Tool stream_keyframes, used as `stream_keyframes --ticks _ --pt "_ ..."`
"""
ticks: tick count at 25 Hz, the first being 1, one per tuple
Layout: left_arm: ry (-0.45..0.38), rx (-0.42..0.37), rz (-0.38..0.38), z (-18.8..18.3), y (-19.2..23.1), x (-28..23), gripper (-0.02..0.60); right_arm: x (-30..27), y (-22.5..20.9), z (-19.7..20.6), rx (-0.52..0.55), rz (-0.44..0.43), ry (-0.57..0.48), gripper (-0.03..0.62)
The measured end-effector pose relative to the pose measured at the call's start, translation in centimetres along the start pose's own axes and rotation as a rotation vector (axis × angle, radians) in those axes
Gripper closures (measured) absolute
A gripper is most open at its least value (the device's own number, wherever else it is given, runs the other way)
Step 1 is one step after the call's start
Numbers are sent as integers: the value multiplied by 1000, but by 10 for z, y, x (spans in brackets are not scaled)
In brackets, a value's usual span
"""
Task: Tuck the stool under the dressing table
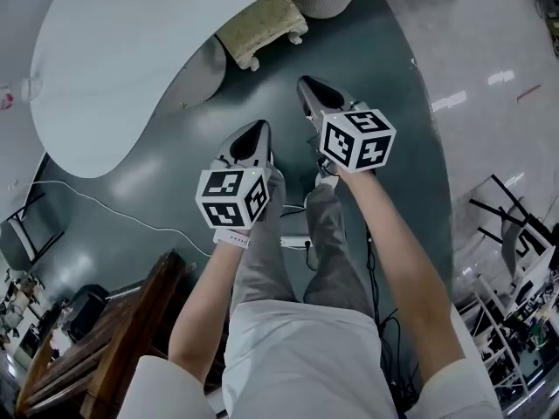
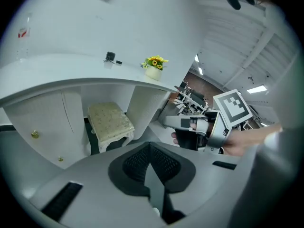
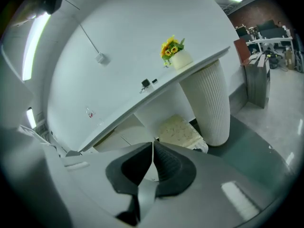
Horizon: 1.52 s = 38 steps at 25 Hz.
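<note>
Stool [image 1: 262, 26] position is best read against the largest thing in view, the white dressing table [image 1: 131, 59] with its curved top. The stool stands on the dark floor [image 1: 393, 103] in the knee gap, beside the ribbed pedestal [image 3: 209, 103]. From above, part of its cream cushion shows past the table's edge, so it looks largely tucked in. It seems a light, stiff frame on carved legs with a soft padded seat, likely to slide easily on this smooth floor. The rigid seat rail or a leg would give a surer hold than the cushion. The left gripper [image 1: 258, 129] and right gripper [image 1: 310, 85] hang well apart from the stool, fingers pressed together on nothing. A small pot of yellow flowers [image 3: 178, 56] sits on the table.
</note>
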<state>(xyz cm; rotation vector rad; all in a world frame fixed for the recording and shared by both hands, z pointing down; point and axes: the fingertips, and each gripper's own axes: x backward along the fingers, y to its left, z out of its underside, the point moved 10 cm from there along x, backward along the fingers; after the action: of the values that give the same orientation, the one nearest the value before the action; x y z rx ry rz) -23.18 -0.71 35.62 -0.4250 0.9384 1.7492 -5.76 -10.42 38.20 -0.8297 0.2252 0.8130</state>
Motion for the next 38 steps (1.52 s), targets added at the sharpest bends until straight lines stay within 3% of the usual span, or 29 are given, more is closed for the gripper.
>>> stream_keyframes --ticks 12,19,26,31,38 --pt "-87 16 5 -24 -74 78 572 121 47 -49 46 -65 -75 583" --pt "-140 35 9 -40 -104 113 572 194 57 -76 140 -64 -90 583" --pt "-152 -96 29 -54 -142 149 572 264 66 -86 163 -41 -113 583" --pt "-166 -104 55 -54 -172 176 572 309 75 -87 164 -13 -144 583" --pt "-230 -157 102 -63 -218 214 572 367 93 -102 262 -24 -207 583"
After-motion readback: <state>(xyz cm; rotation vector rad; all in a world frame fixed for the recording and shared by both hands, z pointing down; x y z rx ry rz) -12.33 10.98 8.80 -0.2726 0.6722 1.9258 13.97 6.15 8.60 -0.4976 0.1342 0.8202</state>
